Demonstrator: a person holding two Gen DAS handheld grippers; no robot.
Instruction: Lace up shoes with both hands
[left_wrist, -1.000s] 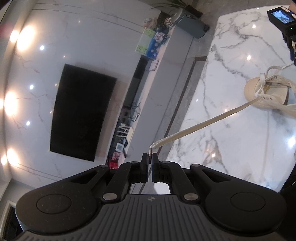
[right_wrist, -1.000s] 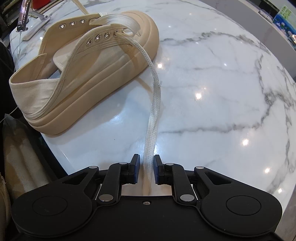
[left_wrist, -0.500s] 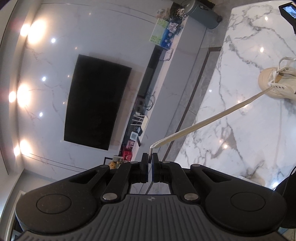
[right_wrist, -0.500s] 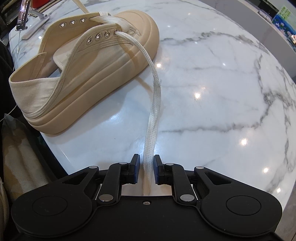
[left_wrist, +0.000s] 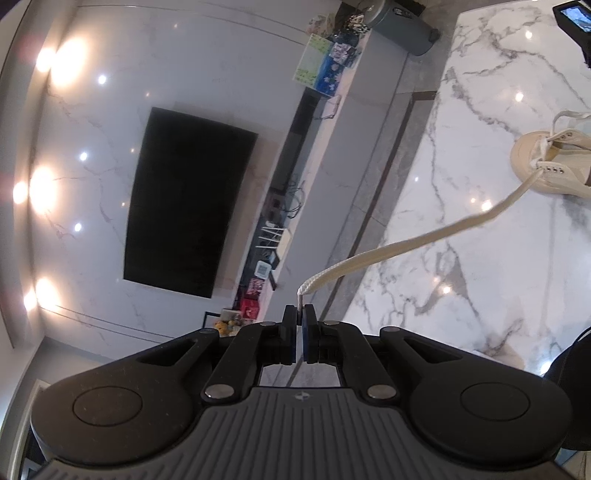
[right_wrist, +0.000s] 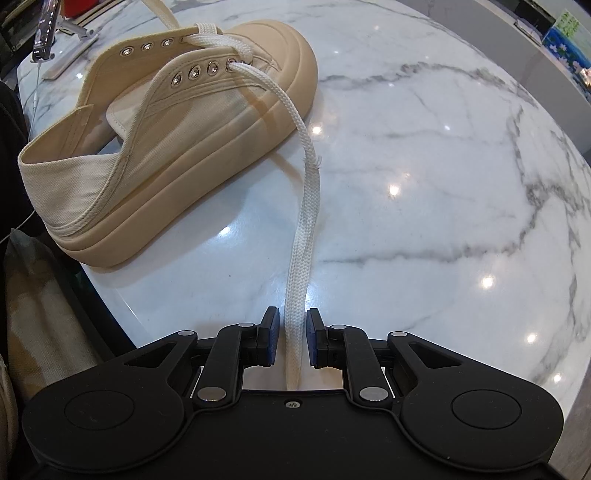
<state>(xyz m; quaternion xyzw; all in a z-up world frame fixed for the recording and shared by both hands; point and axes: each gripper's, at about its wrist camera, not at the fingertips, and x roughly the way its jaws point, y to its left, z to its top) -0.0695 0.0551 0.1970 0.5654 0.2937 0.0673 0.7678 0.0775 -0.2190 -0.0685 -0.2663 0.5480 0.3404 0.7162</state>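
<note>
Beige shoe (right_wrist: 166, 147) lies on the white marble desk (right_wrist: 424, 184), toe pointing away from the right camera. Left hand-held gripper (left_wrist: 300, 314): jaws closed on the tip of the lace (left_wrist: 424, 240), which runs slightly slack to a front eyelet. Right hand-held gripper (right_wrist: 291, 325): jaws narrowly apart, a lace length passing between them; pads not visibly pressing it.
</note>
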